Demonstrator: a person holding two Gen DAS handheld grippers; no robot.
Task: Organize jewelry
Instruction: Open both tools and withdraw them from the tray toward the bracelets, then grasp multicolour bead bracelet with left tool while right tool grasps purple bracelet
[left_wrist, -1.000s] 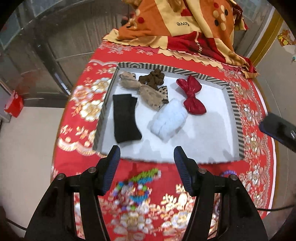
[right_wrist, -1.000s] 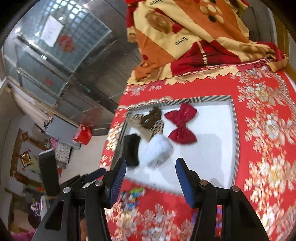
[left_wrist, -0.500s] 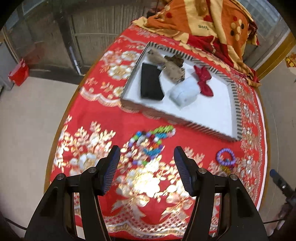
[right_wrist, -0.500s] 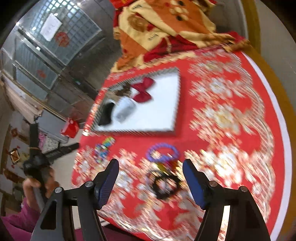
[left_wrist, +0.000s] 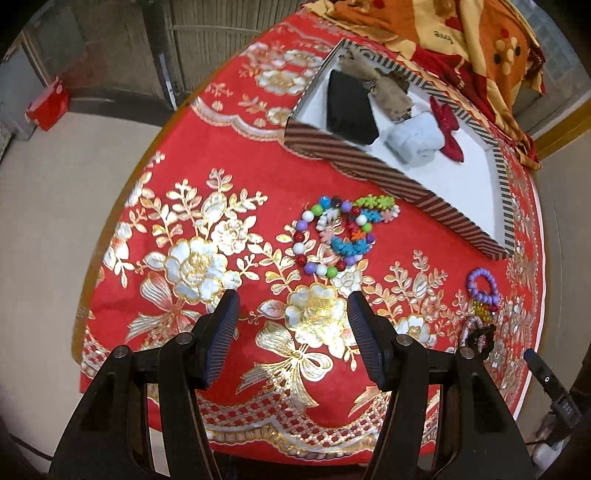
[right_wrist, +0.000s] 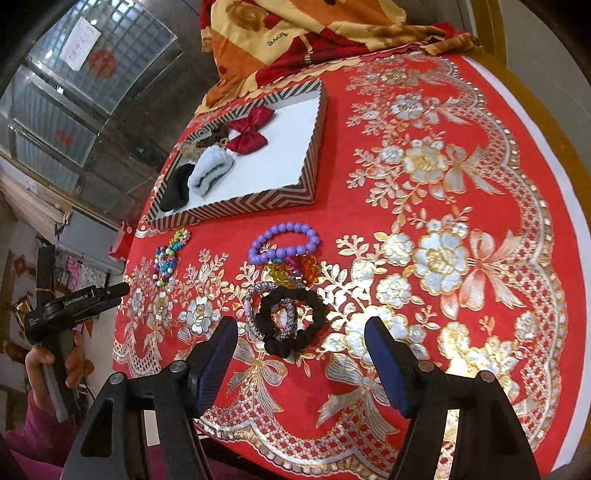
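Right hand-held gripper (right_wrist: 299, 354) hangs spread and empty near my black scrunchie (right_wrist: 291, 321): soft, light, squashy, so I'd pinch across its puffy rim.

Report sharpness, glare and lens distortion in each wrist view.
Left wrist view: sharp, strong fisheye bend at the table edge, dark vignette corners, gold embroidery on the tablecloth glinting. Right wrist view: also sharp, black bracelet crisp, striped tray warped, glass panel bright behind.
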